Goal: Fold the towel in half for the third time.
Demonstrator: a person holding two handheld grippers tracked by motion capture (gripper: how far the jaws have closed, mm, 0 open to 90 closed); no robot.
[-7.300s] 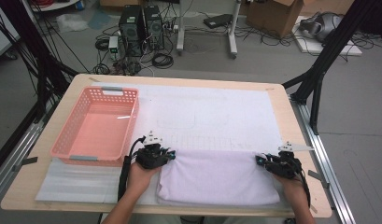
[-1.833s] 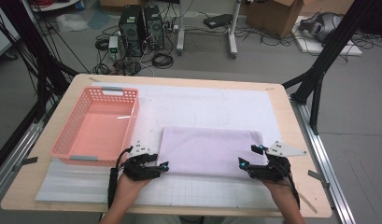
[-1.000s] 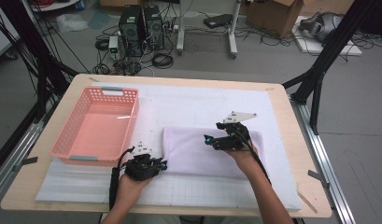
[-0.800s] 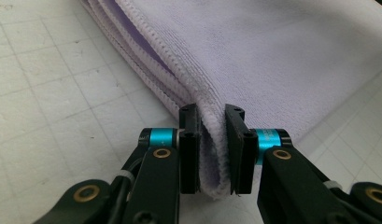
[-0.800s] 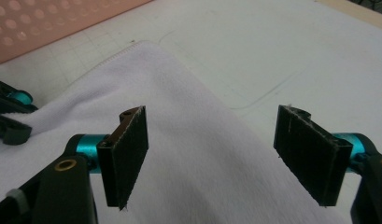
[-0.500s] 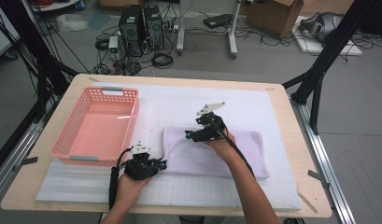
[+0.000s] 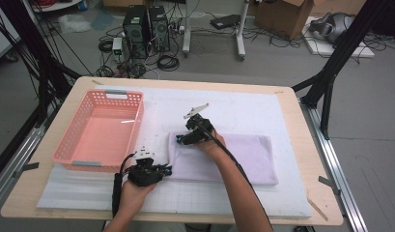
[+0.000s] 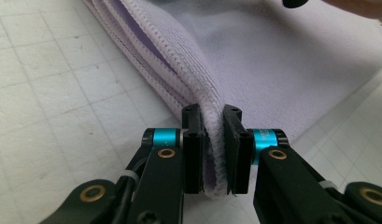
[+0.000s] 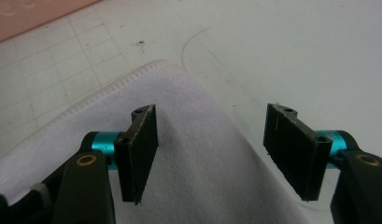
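**Crossing the towel: right hand-held gripper reached the far-left corner**

Comparing with the high view from half a second before, the right hand-held gripper [image 7: 181,139] had travelled further leftward over the lavender towel [image 7: 243,154] and sat lower, now above the towel's far-left corner. Its jaws had just been closing, yet they stood apart and released; in the right gripper view the right hand-held gripper [image 9: 212,154] hung over the towel [image 9: 193,186] corner without the pads pressing on the cloth. The left hand-held gripper [image 7: 162,170] had kept its place at the near-left corner, clenched on the folded edge; the left gripper view showed the left hand-held gripper [image 8: 212,149] pinching the stacked hems of the towel [image 8: 272,60]. The towel itself lay as before.

The towel lay folded flat on the white mat [image 7: 243,108], its long axis running left to right across the counter [image 7: 311,145], the short left edge facing the pink basket [image 7: 101,130].

Between that left edge and the basket wall a narrow strip of mat remained. Beyond the towel's far edge the mat lay open up to its back border, and to the right of the towel a band of mat separated it from the counter's wooden rim. The near edge sat close to the mat's front.
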